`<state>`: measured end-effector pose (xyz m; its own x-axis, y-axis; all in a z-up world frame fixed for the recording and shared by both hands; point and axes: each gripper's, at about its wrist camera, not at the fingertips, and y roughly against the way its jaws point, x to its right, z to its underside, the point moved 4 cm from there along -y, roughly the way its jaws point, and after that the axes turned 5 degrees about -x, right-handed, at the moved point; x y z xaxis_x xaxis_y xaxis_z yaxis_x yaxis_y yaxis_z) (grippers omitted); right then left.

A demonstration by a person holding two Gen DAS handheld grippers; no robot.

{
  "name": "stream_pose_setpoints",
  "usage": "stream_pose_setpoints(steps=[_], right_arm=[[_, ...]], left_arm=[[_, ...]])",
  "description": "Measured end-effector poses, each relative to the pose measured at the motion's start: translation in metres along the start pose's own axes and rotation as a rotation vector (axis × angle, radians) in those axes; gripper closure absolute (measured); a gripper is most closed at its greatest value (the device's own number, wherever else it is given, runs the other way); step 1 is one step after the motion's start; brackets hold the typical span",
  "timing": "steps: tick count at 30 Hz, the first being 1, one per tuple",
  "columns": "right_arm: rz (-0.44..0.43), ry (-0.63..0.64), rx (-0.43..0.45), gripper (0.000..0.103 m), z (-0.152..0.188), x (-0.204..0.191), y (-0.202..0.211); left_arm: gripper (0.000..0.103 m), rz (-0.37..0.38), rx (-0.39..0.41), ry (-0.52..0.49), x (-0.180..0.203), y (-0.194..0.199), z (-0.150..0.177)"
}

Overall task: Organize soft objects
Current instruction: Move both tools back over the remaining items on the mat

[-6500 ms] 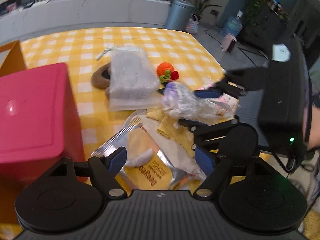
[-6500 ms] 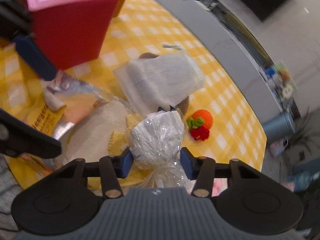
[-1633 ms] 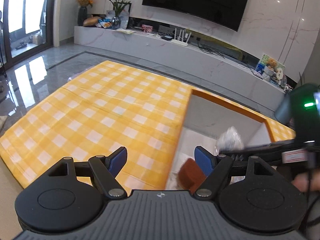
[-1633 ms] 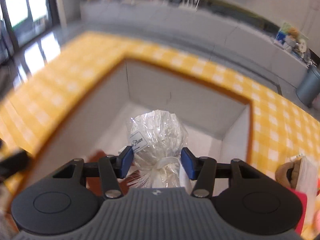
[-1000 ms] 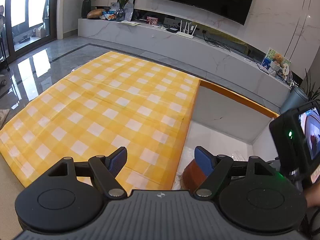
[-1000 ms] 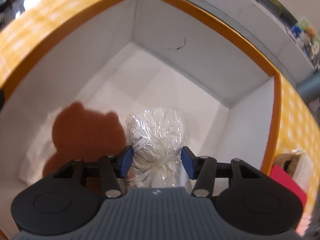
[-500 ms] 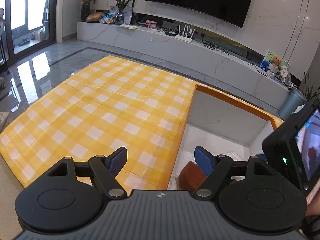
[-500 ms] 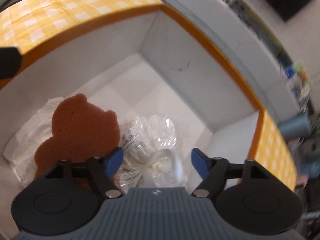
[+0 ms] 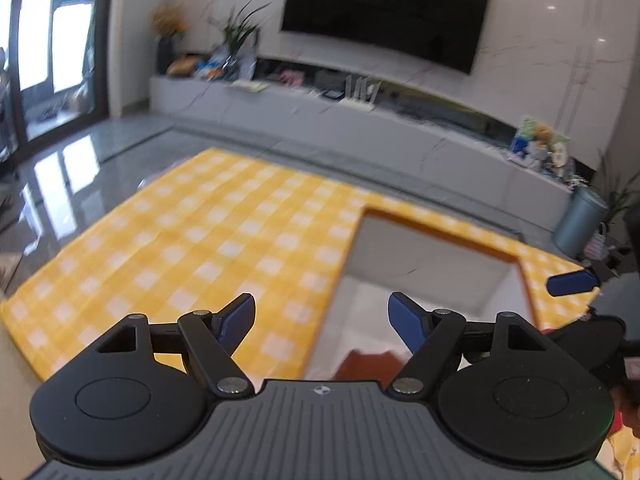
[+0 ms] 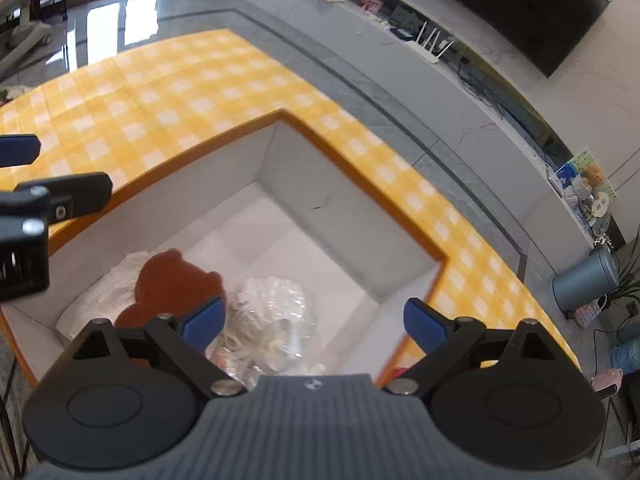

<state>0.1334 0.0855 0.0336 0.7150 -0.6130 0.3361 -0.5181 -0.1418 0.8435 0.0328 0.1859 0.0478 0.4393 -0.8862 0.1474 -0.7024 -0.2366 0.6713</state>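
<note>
An orange-rimmed box [image 10: 362,200] with white inner walls stands on the yellow checked tablecloth [image 10: 160,92]. On its floor lie a clear cellophane-wrapped white bundle [image 10: 272,312], a brown bear-shaped sponge [image 10: 172,280] and a white cloth [image 10: 104,296]. My right gripper [image 10: 314,318] hangs above the box, its jaws opening wide, the bundle lying free below them. My left gripper [image 9: 322,320] is open and holds nothing, over the box's left edge [image 9: 340,268]; the sponge [image 9: 368,362] shows between its fingers.
A grey media bench [image 9: 360,128] and a dark television [image 9: 384,12] stand beyond the table. A blue-grey bin [image 9: 580,216] is on the floor at right. The tablecloth's left part [image 9: 180,240] is bare. The left gripper's fingers [image 10: 60,194] reach into the right wrist view at left.
My right gripper has let go of the cellophane bundle, which now lies in the box beside the sponge, and has risen with its jaws spreading. My left gripper has lifted slightly.
</note>
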Motion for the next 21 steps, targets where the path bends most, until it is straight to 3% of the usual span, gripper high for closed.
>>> stream_pose_setpoints(steps=[7,10,16,21], right_arm=[[-0.012,-0.174,0.111,0.009,0.029,0.062,0.057],[0.028,-0.256,0.164,0.009,0.050,0.096,0.079],[0.094,-0.424,0.233,0.007,0.115,0.157,0.106],[0.140,-0.575,0.237,0.006,0.181,0.199,0.097]], left_arm=[[0.014,0.110,0.055,-0.122,0.056,0.027,0.007],[0.014,0.170,0.053,-0.187,0.081,0.031,0.014],[0.014,0.332,-0.012,-0.269,0.124,0.030,0.034],[0.014,0.404,-0.066,-0.361,0.161,0.026,0.056]])
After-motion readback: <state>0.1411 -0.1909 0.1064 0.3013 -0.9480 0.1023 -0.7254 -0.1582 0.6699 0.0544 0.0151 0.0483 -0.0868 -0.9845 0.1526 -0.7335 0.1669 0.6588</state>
